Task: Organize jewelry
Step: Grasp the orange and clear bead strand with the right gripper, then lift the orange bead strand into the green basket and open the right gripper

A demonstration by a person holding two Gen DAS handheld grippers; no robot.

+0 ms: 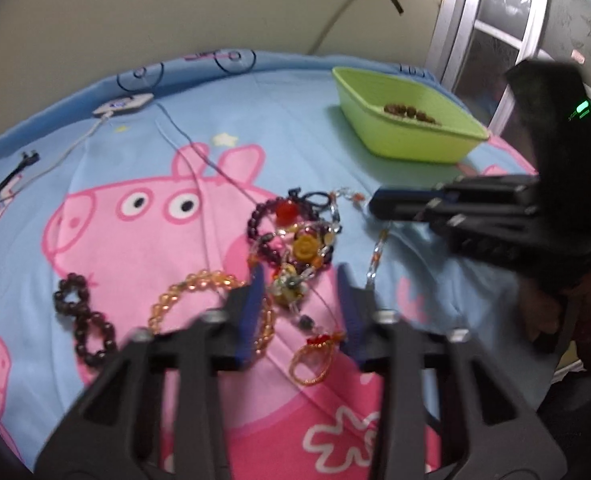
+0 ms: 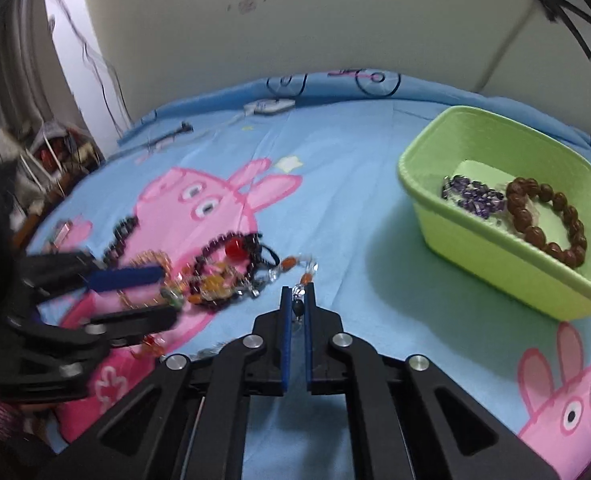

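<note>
A tangle of bracelets (image 1: 295, 232) with a red bead and a yellow flower lies on the cartoon-pig bedsheet (image 1: 135, 240). My left gripper (image 1: 301, 292) stands open over the tangle's near end, a beaded charm (image 1: 289, 288) between its pads untouched. Beside it lie an amber bracelet (image 1: 199, 288), a dark bead bracelet (image 1: 83, 316) and a small orange loop (image 1: 311, 360). My right gripper (image 2: 297, 290) is shut on a thin chain of clear and orange beads (image 2: 305, 270) leading out of the tangle (image 2: 223, 272). The green basin (image 2: 475, 248) holds a brown bracelet (image 2: 551, 220) and a purple one (image 2: 475, 196).
A white charger (image 1: 123, 104) with its cable and a black clip (image 1: 11, 180) lie near the sheet's far left edge. The basin (image 1: 395, 140) stands at the far right, by a window frame (image 1: 455, 40). A cluttered shelf (image 2: 55, 148) is beyond the bed's left side.
</note>
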